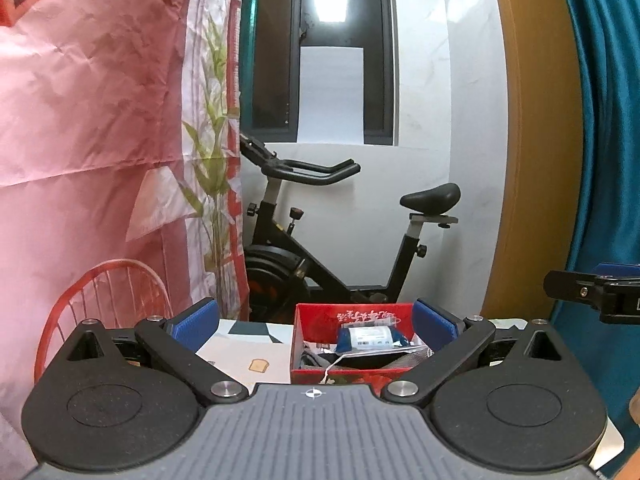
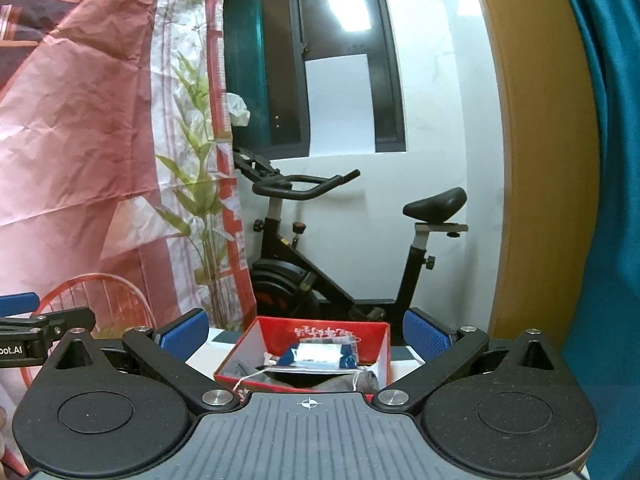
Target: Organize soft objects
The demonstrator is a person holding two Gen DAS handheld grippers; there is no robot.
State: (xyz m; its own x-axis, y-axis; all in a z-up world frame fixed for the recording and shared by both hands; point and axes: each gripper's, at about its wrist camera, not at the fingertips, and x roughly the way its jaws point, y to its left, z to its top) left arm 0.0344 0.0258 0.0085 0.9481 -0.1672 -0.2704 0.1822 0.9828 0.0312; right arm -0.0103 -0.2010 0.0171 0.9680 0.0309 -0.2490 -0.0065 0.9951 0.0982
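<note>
- Left wrist view: the left gripper (image 1: 316, 322) is spread wide with nothing between its blue pads (image 1: 196, 322), and it is held above and just short of the red box (image 1: 352, 376) on the table (image 1: 240, 354).
- Right wrist view: the right gripper (image 2: 306, 332) is likewise spread and empty, level with the same box (image 2: 248, 354), which lies straight ahead between its pads (image 2: 182, 334).
- Soft things are seen inside the box: a clear packet (image 1: 370, 338) holding something blue with a white label lies on top, above dark and grey fabric (image 1: 316, 360); a white string with a tag (image 1: 332, 368) hangs over the near wall.
- What else lies deeper in the box cannot be made out, since the gripper bodies hide its floor.
- The step in hand is judged to be a reach into the box for the packet, with no grasp yet made.
- One gripper is best lowered from above, clear of the near wall, so that the rim is not struck and the box is not pushed along the table.
- The packet should be pinched across its filled middle, not by the slack film at its edge, which is likely to slip.
- The other gripper may be rested against the box wall to steady it.
- The string should be kept out of the pinch, lest the fabric be dragged up with the packet.
</note>
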